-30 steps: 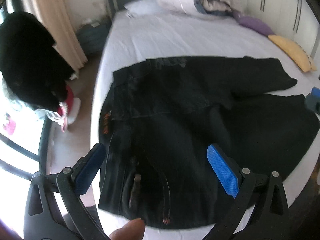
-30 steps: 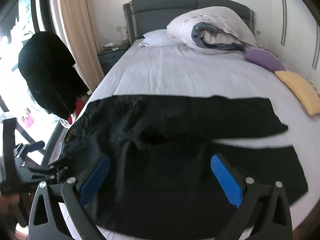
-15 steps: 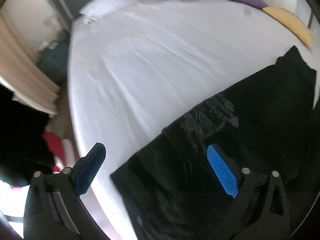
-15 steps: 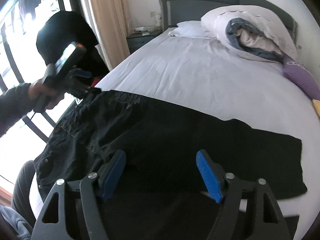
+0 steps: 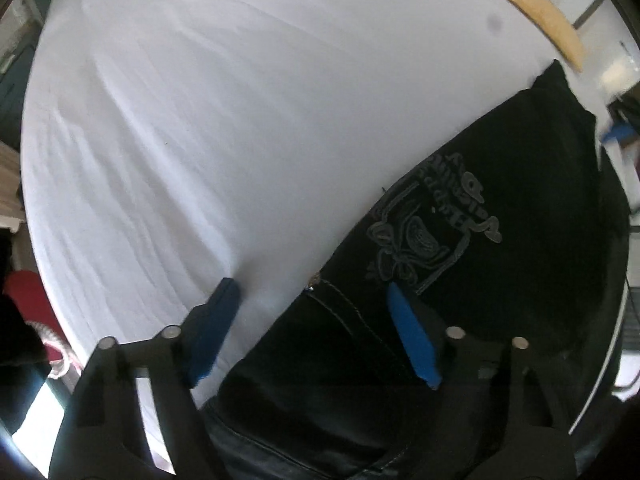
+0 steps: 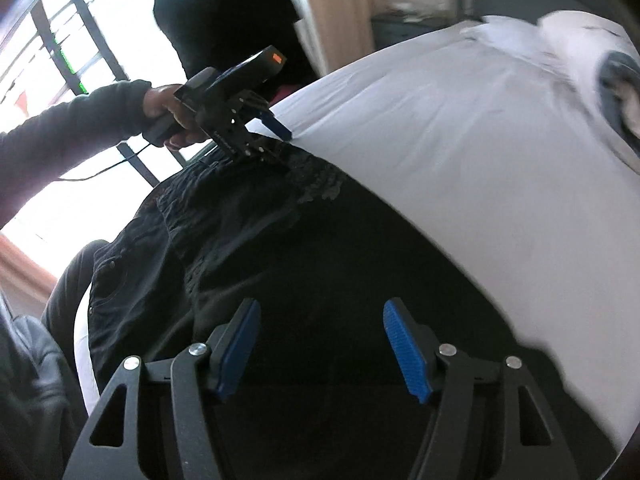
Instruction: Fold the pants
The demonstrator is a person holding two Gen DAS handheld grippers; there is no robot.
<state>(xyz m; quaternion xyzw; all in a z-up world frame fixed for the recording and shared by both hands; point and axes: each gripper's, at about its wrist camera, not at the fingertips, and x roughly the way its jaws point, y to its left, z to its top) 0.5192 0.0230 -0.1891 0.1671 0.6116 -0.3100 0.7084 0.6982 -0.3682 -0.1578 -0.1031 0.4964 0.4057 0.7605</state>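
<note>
Black pants [image 5: 500, 184] with a grey printed emblem [image 5: 432, 232] lie flat on the white bed sheet [image 5: 240, 100]. My left gripper [image 5: 311, 286] points steeply down at the pants' waist corner [image 5: 320, 280]. Its jaws are closing, one blue pad [image 5: 220, 320] over bare sheet, the other over black cloth, and neither is pressing. In the right wrist view a hand [image 6: 168, 112] holds that left gripper [image 6: 272, 136] at the far edge of the pants [image 6: 280, 240]. My right gripper [image 6: 322, 304] hangs just above the dark fabric, jaws closing with cloth below them, nothing pinched.
A yellow pillow [image 5: 540, 20] lies at the bed's far right. A white duvet bundle [image 6: 600, 60] sits by the headboard. A black garment [image 6: 224, 12] hangs by the window bars, next to a beige curtain [image 6: 340, 12]. A person's grey-clad leg [image 6: 36, 360] is at the bed's left side.
Both grippers swung and tipped down toward the pants, and their jaws narrowed. The left one travelled to the far waist corner; the right now looks close onto the black cloth.
</note>
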